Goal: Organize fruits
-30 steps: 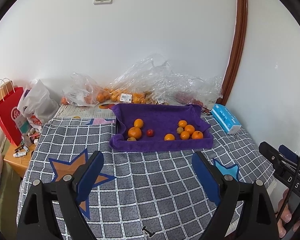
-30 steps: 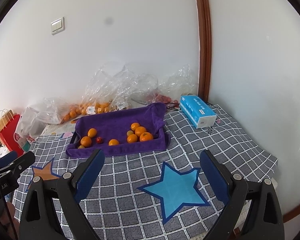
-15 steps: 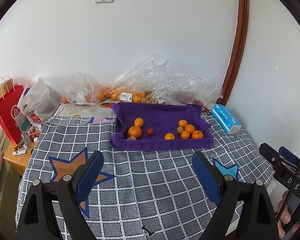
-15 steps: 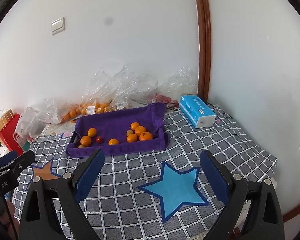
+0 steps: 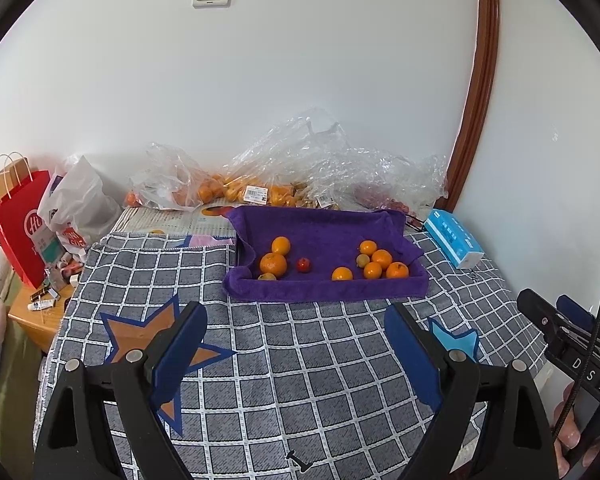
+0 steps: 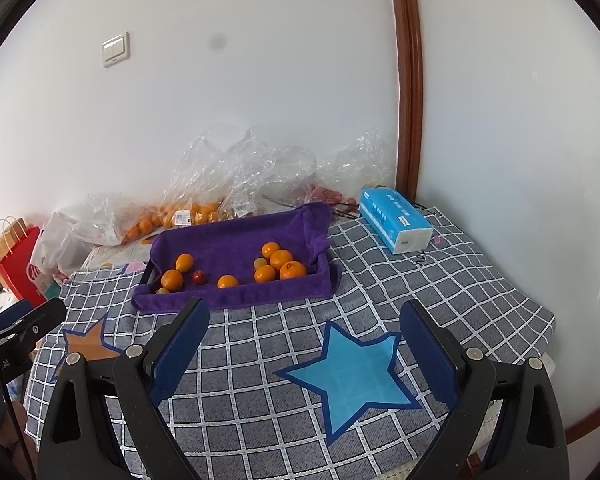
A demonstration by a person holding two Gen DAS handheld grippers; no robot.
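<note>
letters "ds" on right gripper (image 5: 582, 364)

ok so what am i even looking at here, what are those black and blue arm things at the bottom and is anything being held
Those are two hand-held claws, one in each of a person's hands, each carrying a wide-angle camera that looks out along its two fingers. One picture is from the left claw, the other from the right claw. Both stand open and hold nothing. Ahead lies a checked cloth with star patches, and on it a purple towel-lined tray holding oranges, small greenish fruits and one red fruit. A blue tissue pack sits to the right; bags of fruit are behind.
</note>
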